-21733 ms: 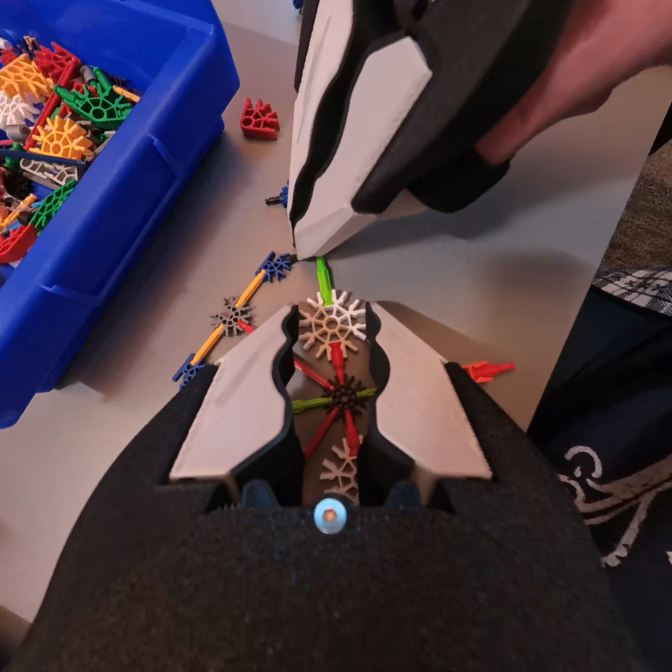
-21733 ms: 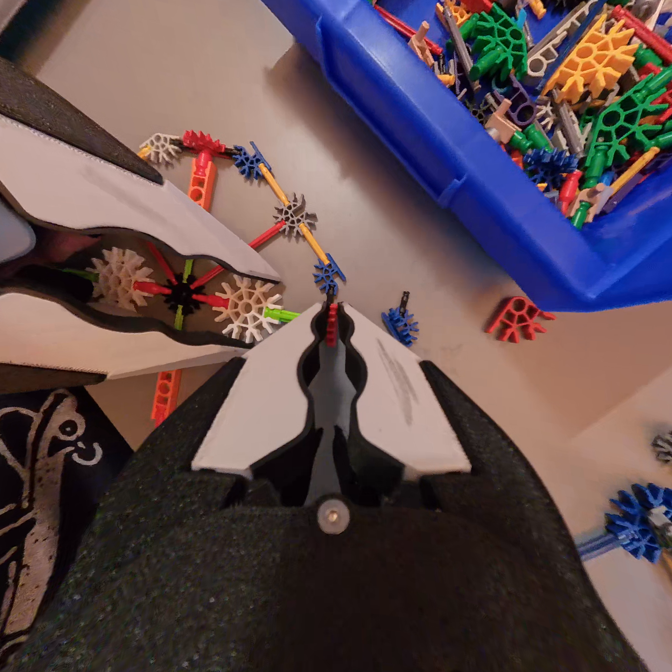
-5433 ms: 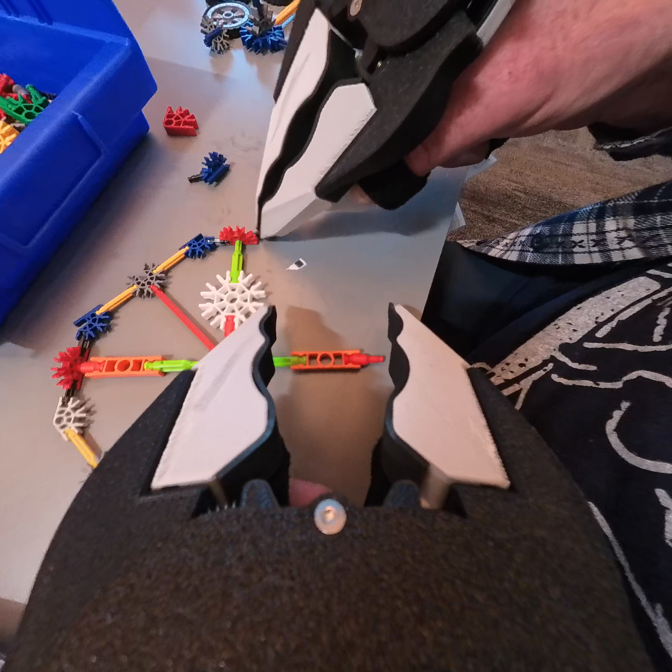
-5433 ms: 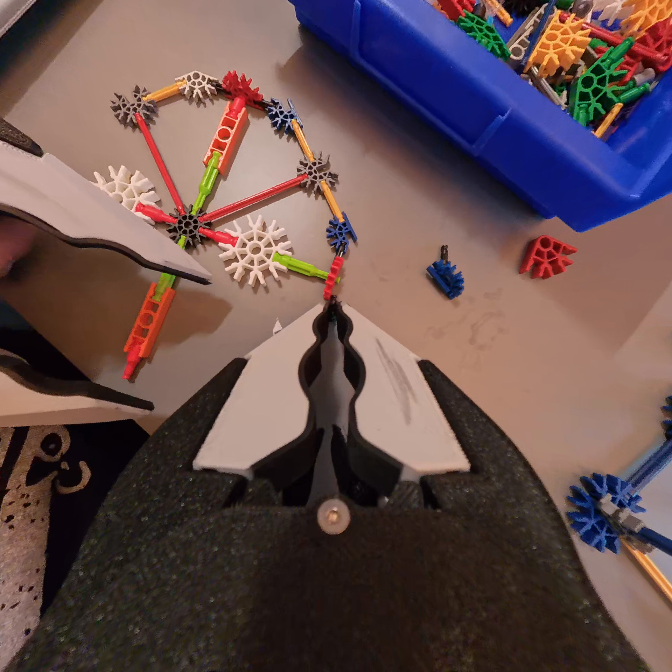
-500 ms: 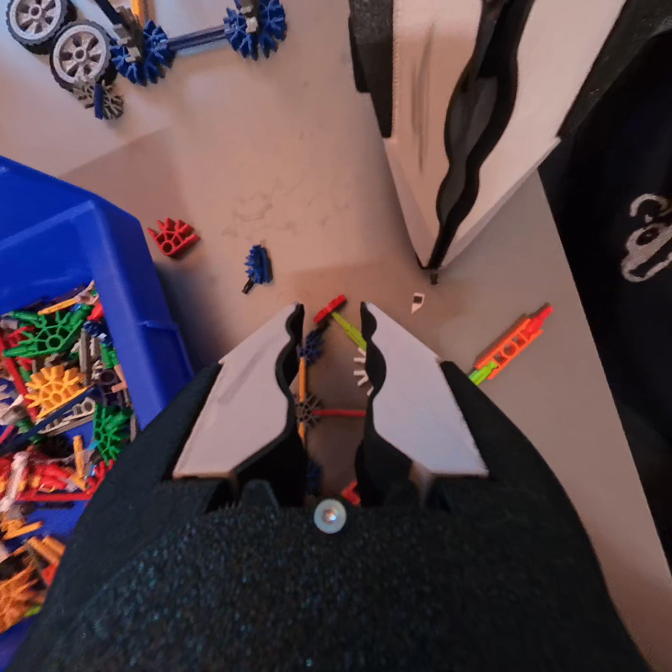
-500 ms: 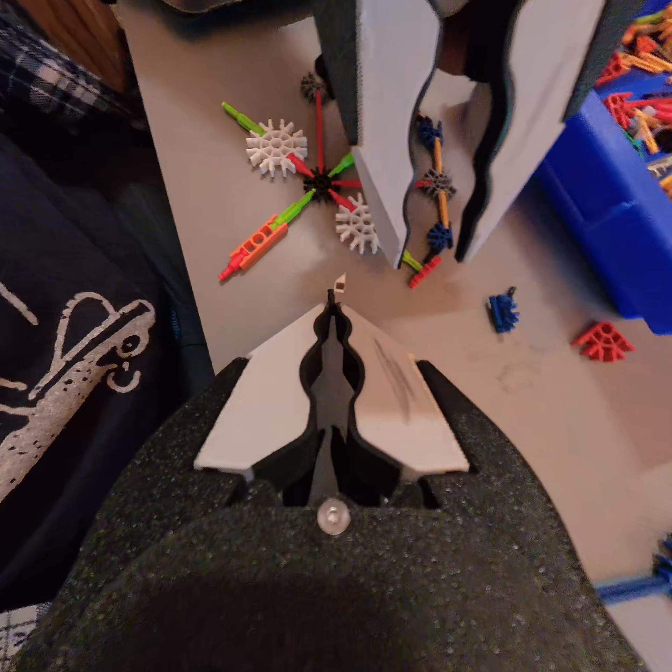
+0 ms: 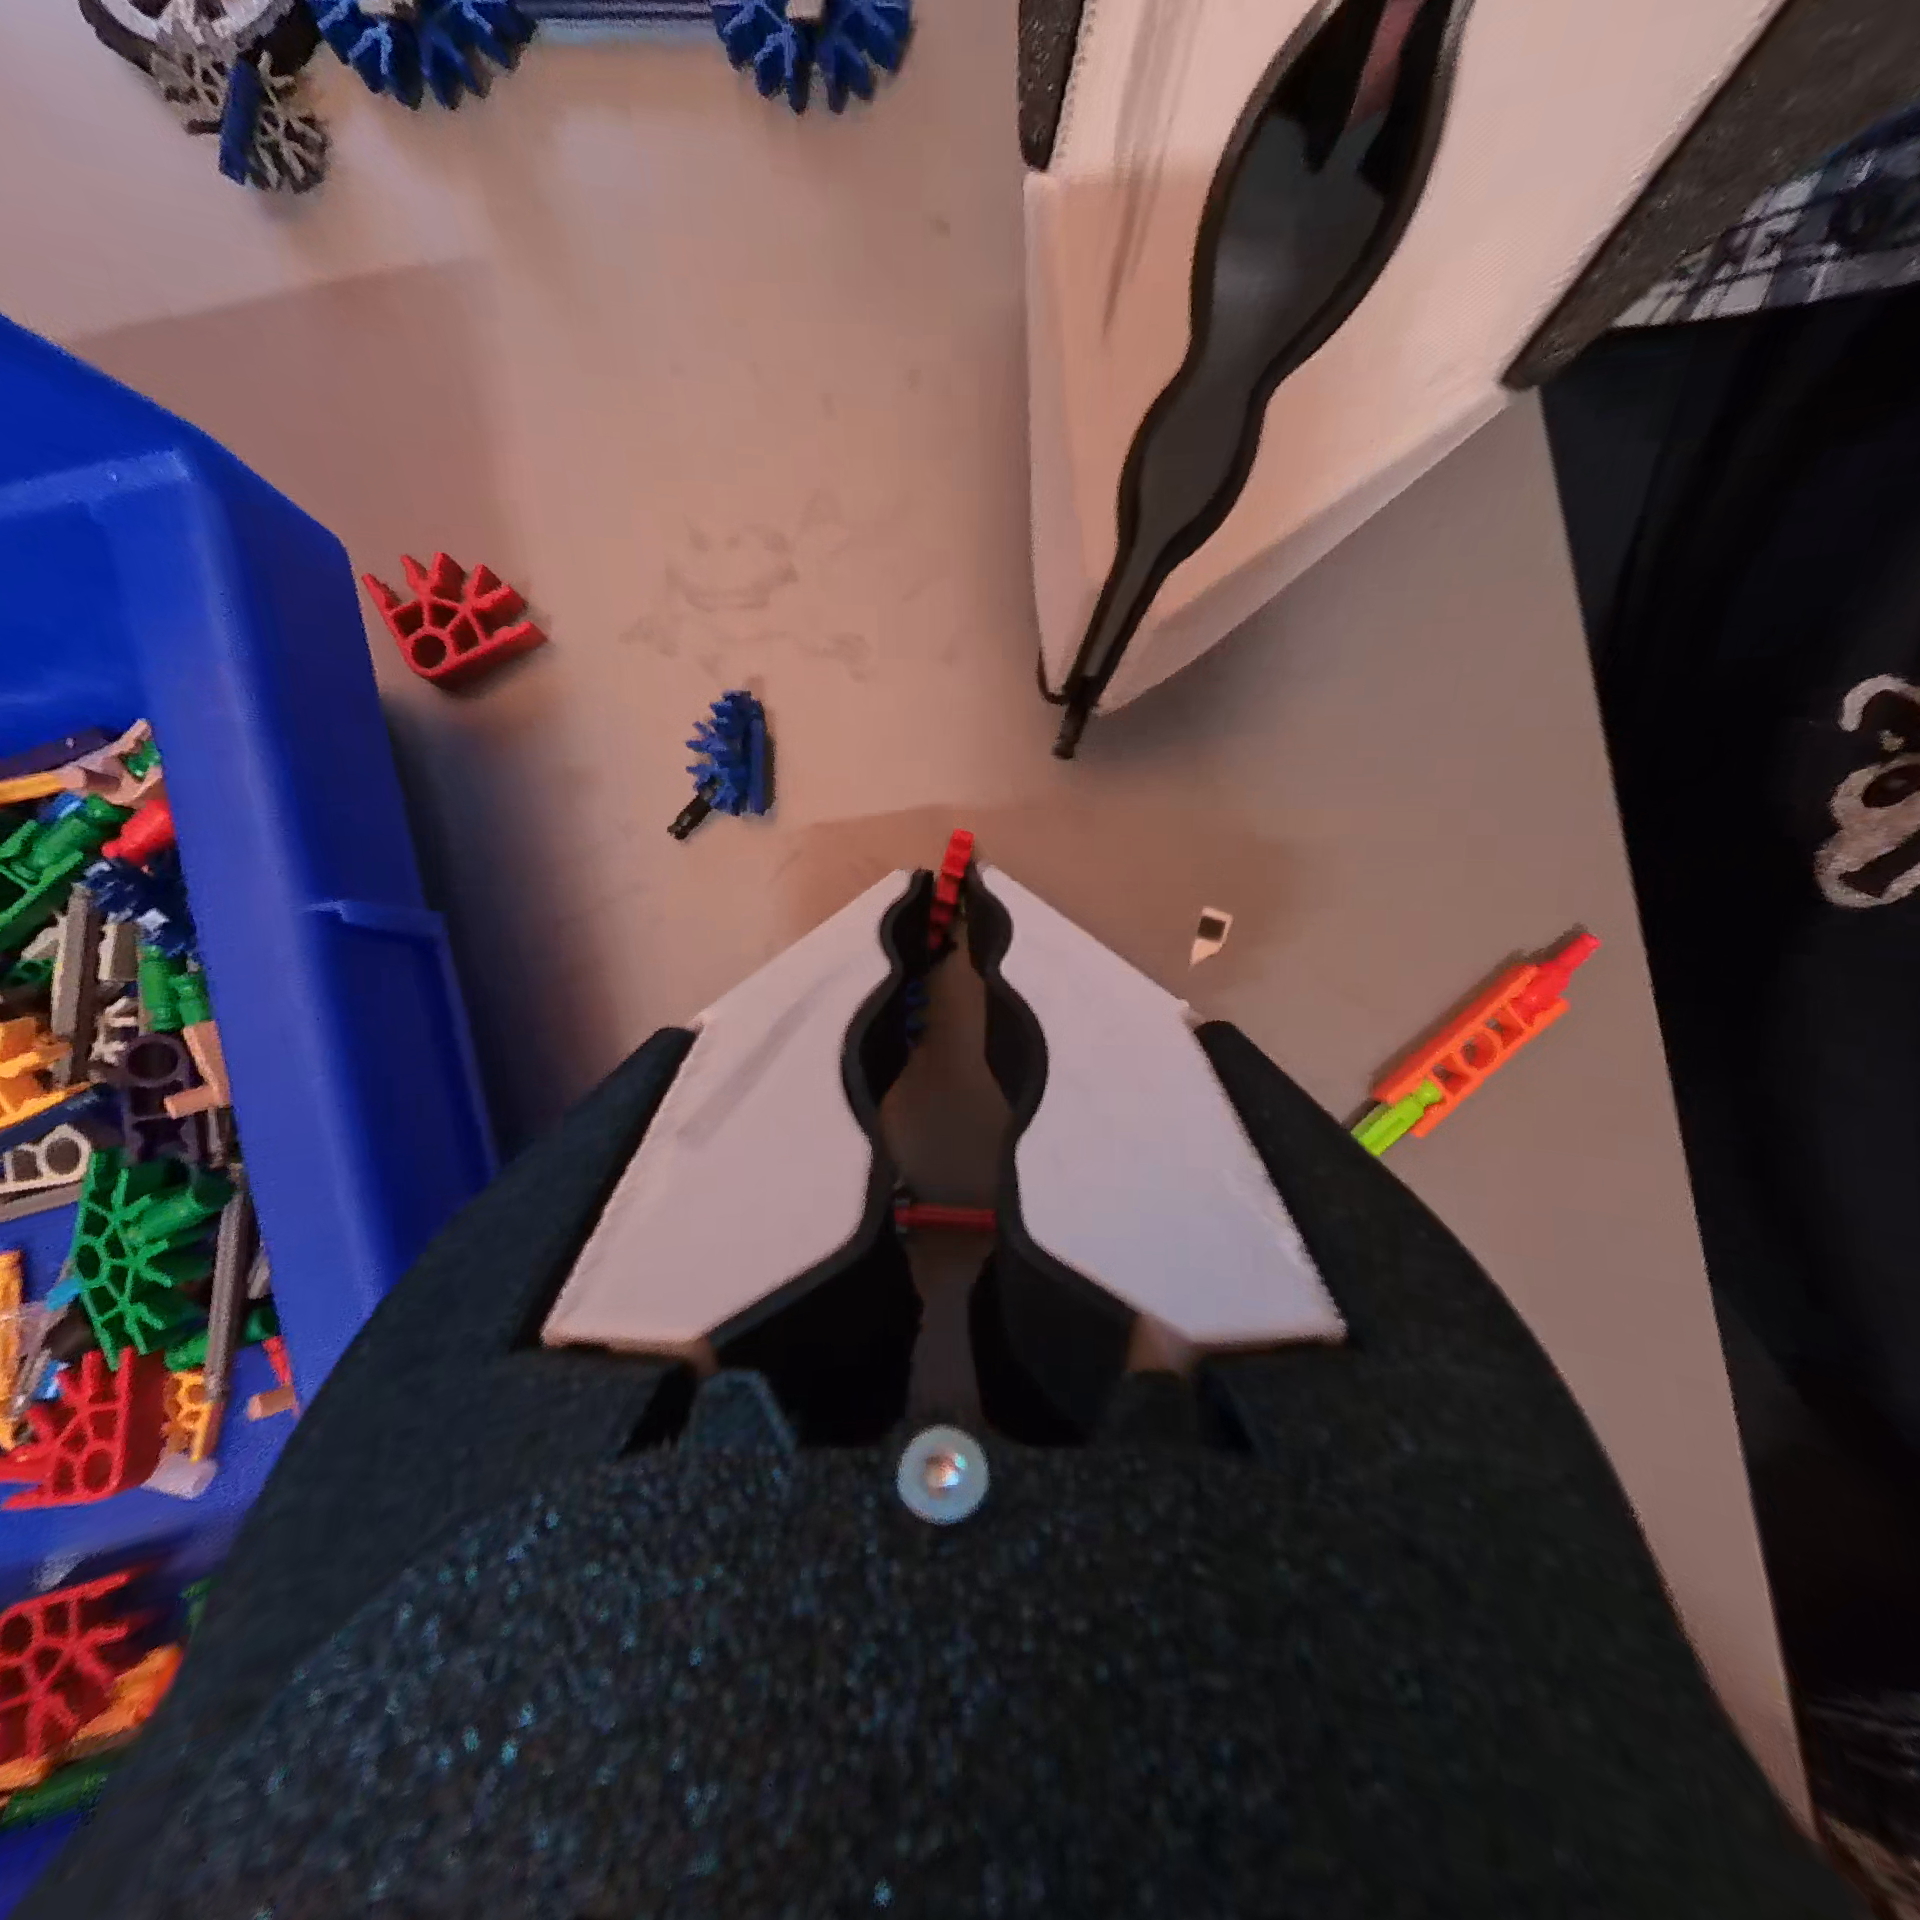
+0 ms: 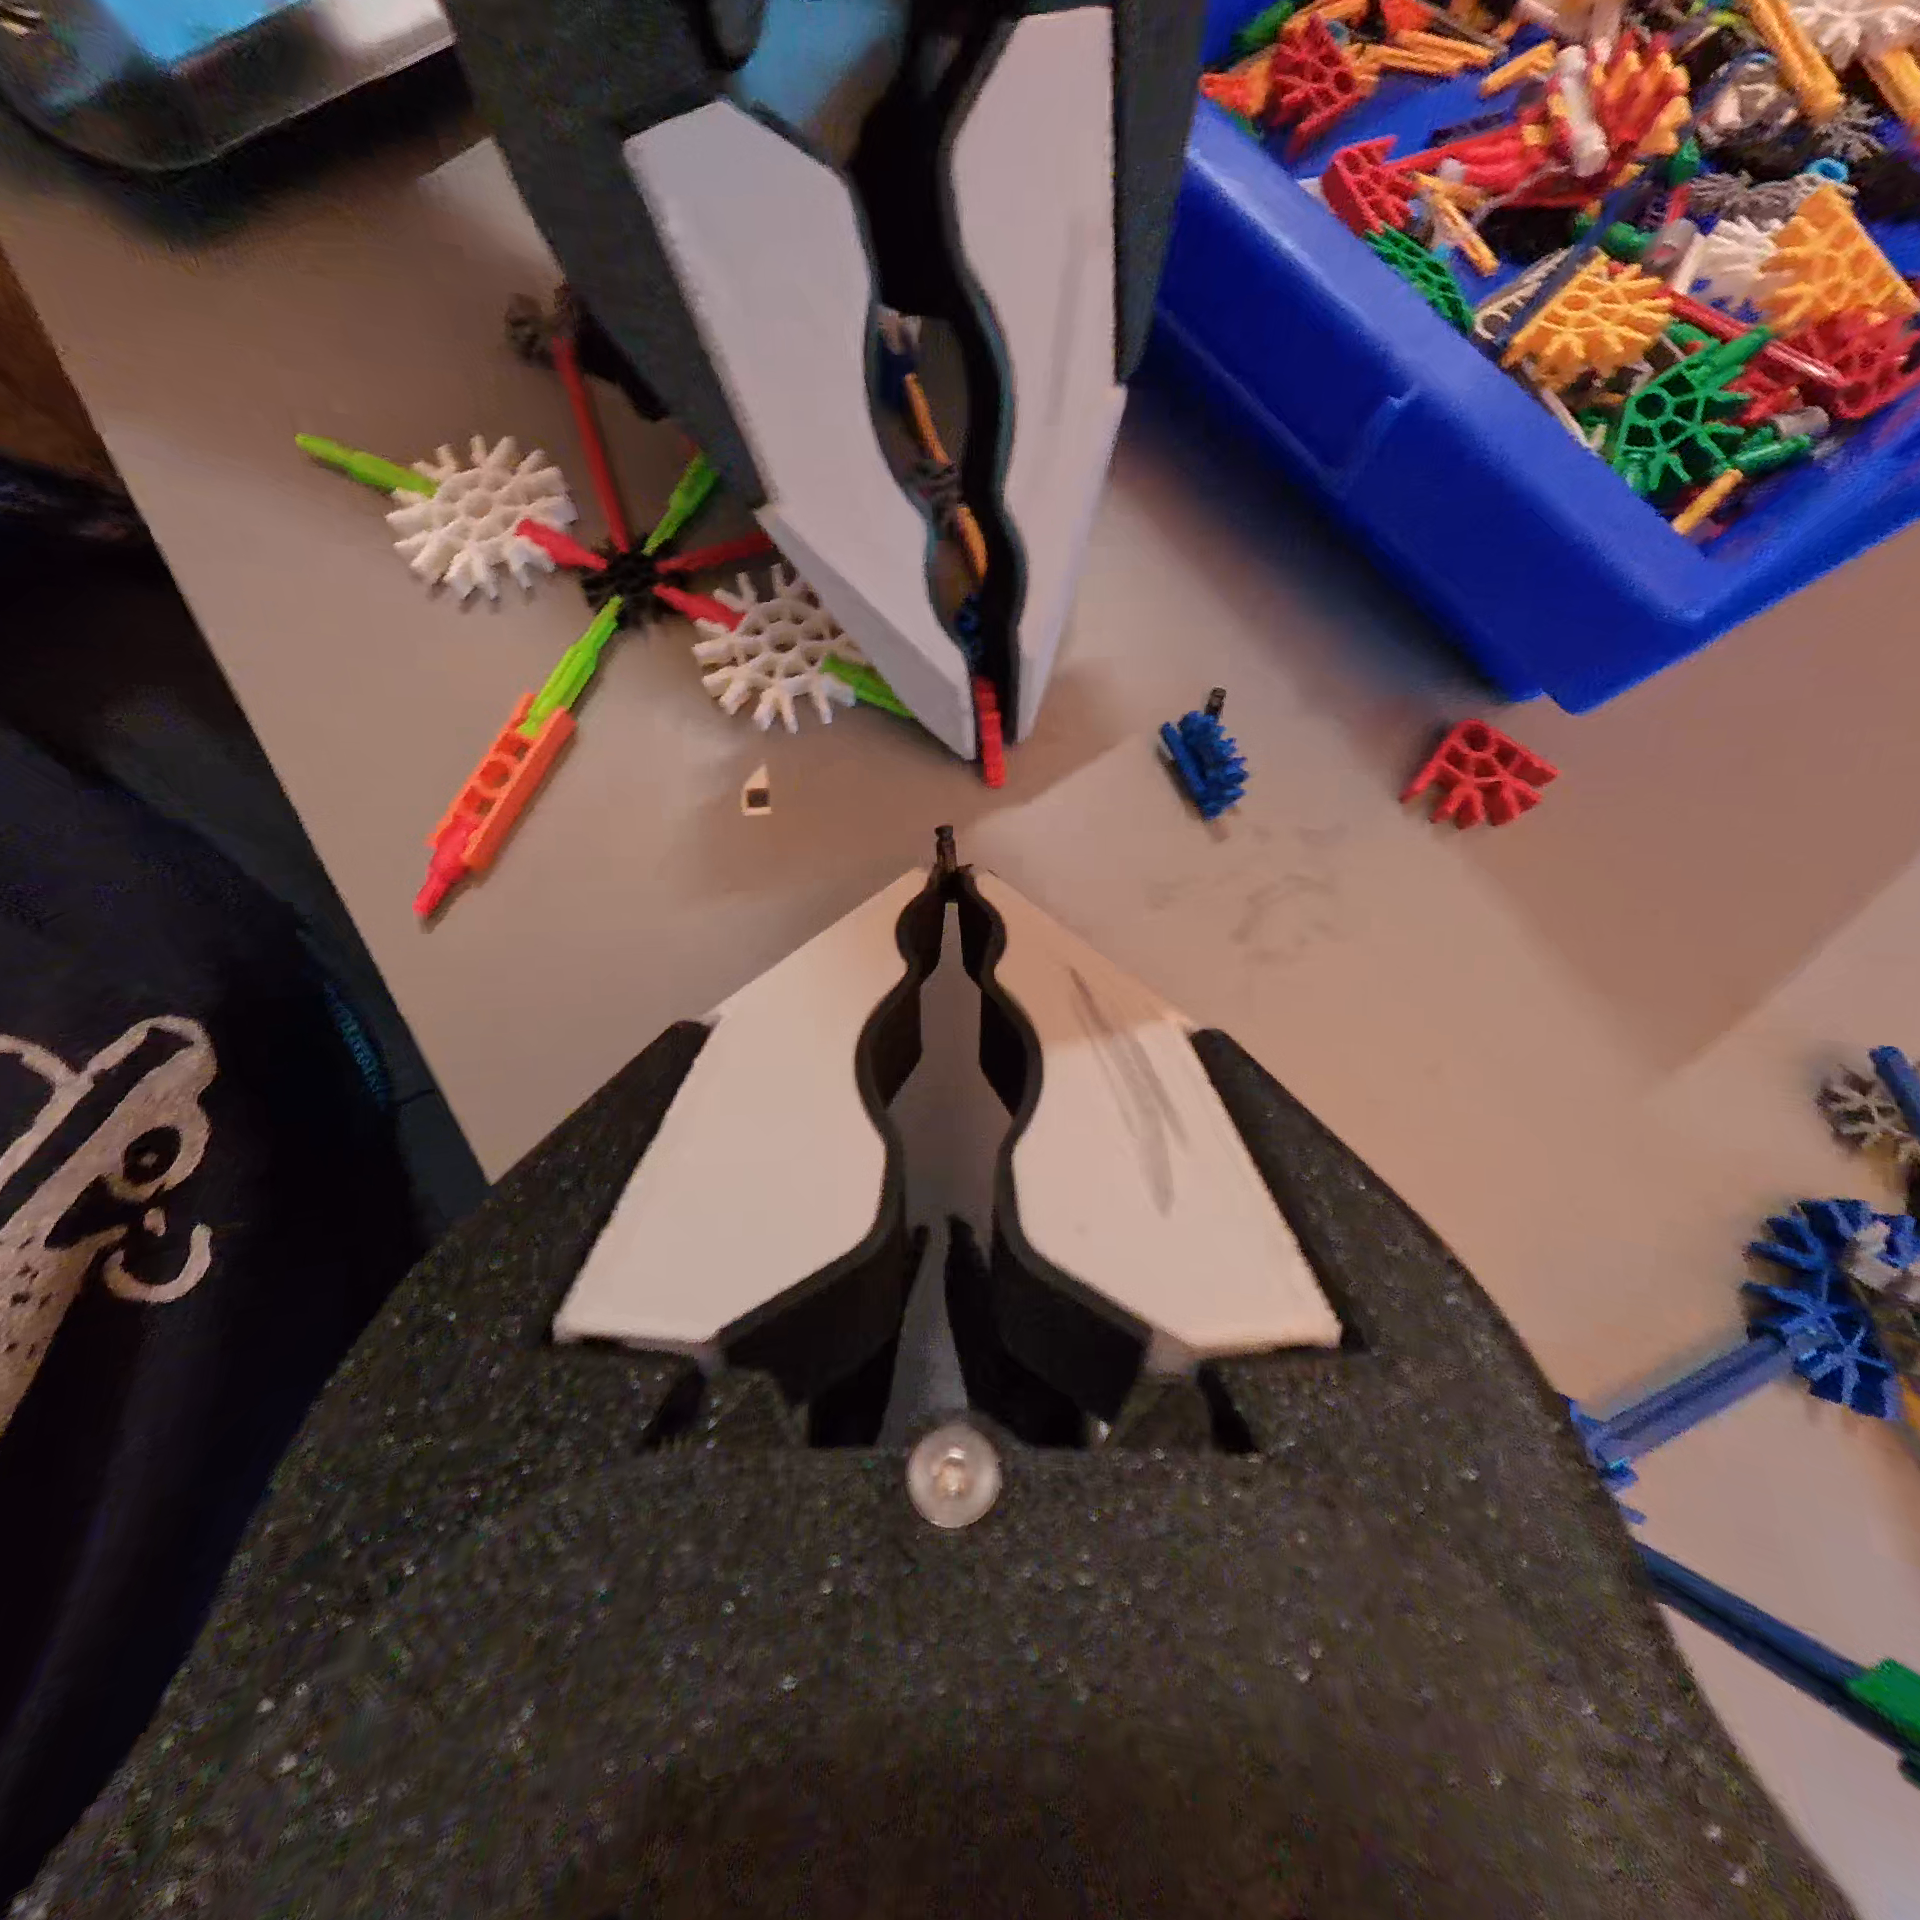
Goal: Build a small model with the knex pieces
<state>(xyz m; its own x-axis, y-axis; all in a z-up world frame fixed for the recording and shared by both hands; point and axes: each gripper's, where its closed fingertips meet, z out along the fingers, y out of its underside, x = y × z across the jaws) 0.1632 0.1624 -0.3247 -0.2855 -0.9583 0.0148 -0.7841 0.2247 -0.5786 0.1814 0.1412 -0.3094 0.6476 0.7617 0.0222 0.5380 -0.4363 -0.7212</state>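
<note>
My left gripper (image 7: 948, 878) is shut on the red connector (image 7: 951, 883) at the end of the flat rod-and-connector wheel's rim. The right wrist view shows this gripper (image 8: 987, 727) coming down from above, the red connector (image 8: 990, 738) sticking out of its tips. The wheel has a black hub (image 8: 629, 577) and two white snowflake connectors (image 8: 480, 516). My right gripper (image 8: 943, 873) is shut on a small black rod (image 8: 943, 847), whose tip points at the red connector a short gap away. It also shows in the left wrist view (image 7: 1070, 696).
A blue bin (image 8: 1455, 499) of mixed parts stands beside the wheel. A loose blue connector (image 8: 1203, 753), a red connector (image 8: 1477, 774), a small white chip (image 8: 756, 795) and an orange piece (image 8: 499, 779) lie on the table. A blue wheeled assembly (image 8: 1818, 1309) lies farther off. A person's dark shirt (image 8: 135, 1143) is at the table edge. Less than 4 cm separates the two grippers' tips. It is some 4 cm from my left tips to the small white chip (image 8: 756, 795). It turns up in the left wrist view (image 7: 1199, 932) as well.
My left gripper has closed on the red connector at the rim's end. My right gripper stays shut on the black rod and has come a little nearer to it.
</note>
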